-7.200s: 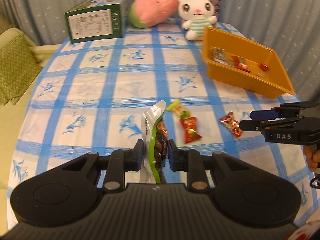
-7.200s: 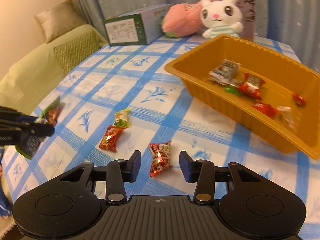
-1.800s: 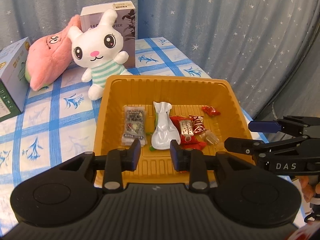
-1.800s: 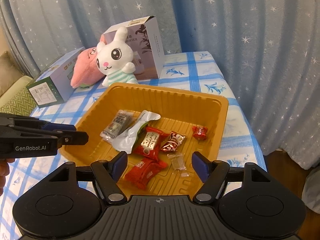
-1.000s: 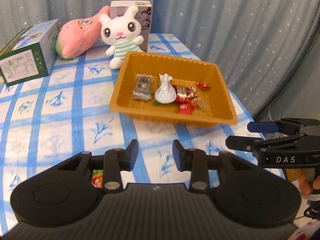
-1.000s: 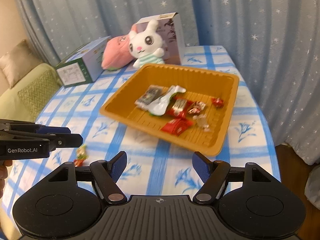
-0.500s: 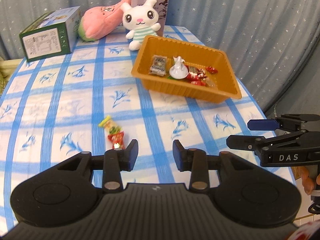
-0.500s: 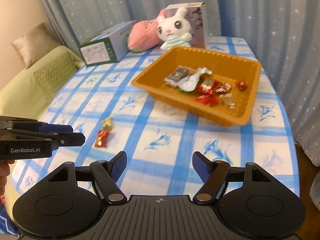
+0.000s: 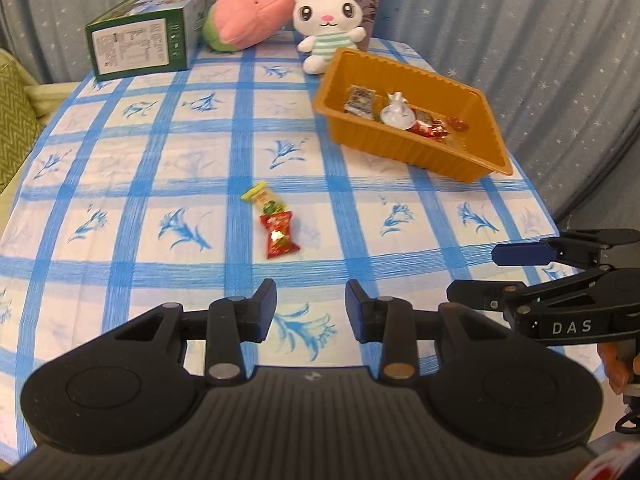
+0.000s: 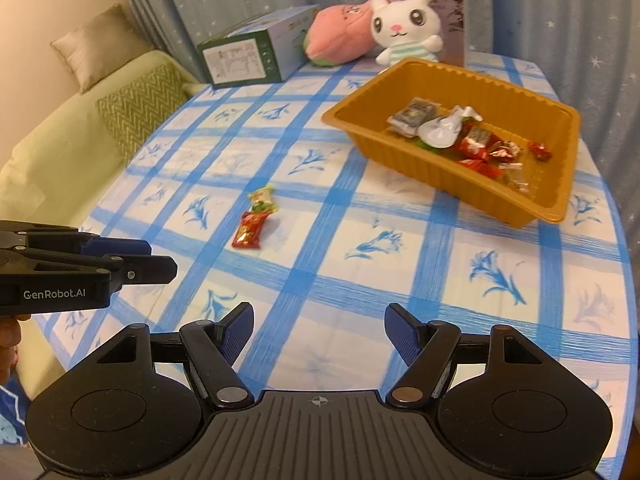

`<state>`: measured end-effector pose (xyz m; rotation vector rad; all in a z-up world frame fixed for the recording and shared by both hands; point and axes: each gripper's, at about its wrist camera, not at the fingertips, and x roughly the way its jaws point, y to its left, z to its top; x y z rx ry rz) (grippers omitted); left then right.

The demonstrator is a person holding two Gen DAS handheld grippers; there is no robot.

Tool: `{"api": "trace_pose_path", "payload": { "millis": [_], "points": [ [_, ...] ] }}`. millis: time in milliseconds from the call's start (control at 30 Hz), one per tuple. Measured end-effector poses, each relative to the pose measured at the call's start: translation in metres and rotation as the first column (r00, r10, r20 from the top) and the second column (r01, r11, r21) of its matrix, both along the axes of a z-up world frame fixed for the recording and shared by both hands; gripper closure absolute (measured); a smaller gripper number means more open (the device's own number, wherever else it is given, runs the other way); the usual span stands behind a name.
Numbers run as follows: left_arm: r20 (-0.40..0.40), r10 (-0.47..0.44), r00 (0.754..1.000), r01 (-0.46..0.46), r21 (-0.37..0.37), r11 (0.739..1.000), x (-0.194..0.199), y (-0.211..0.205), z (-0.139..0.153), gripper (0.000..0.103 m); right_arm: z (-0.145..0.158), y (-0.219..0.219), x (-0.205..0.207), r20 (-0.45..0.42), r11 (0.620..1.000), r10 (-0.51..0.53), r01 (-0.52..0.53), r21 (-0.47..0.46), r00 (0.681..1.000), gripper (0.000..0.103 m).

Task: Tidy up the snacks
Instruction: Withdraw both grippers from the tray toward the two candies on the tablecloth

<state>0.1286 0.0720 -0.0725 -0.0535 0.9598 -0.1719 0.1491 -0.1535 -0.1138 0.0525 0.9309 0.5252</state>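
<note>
Left gripper [image 9: 307, 308], bottom centre of the left wrist view: jaws partly apart, nothing between them. Right gripper [image 10: 319, 330], bottom centre of its own view: spread wider, likewise empty. Just above the left jaws, mid-frame: red candy [image 9: 280, 235] touching the yellow-green candy [image 9: 262, 202]. Upper right: orange tray [image 9: 404, 151], already holding snacks. Likely slips: catching both touching wrappers together, or snagging the checked tablecloth [image 9: 168, 168].

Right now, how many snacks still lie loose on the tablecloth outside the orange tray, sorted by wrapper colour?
Red wrapper: 1
Yellow-green wrapper: 1
Total outside the orange tray: 2
</note>
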Motion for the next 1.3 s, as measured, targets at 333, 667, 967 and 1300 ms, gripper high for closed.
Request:
{"api": "trace_pose_path", "payload": {
  "millis": [333,667,967,1300],
  "points": [
    [-0.022,0.056,0.998,-0.056,0.004,0.998,-0.003,0.021,-0.009,0.069,-0.009,0.026,0.008,-0.017,0.999,0.053,-0.053,-0.014,0.998,0.031],
    [-0.044,0.103,0.994,-0.103,0.011,0.995,0.003,0.044,-0.021,0.069,-0.019,0.054,0.022,-0.034,0.995,0.093,-0.093,-0.022,0.995,0.031],
    [-0.047,0.15,0.988,-0.149,0.032,0.988,0.017,0.067,-0.032,0.069,-0.029,0.083,0.041,-0.012,0.994,0.11,-0.111,-0.017,0.994,0.031],
    [-0.034,0.196,0.98,-0.194,0.051,0.98,0.037,0.09,-0.04,0.069,-0.042,0.12,0.067,0.029,0.993,0.118,-0.117,-0.022,0.993,0.04]
  ]
}}
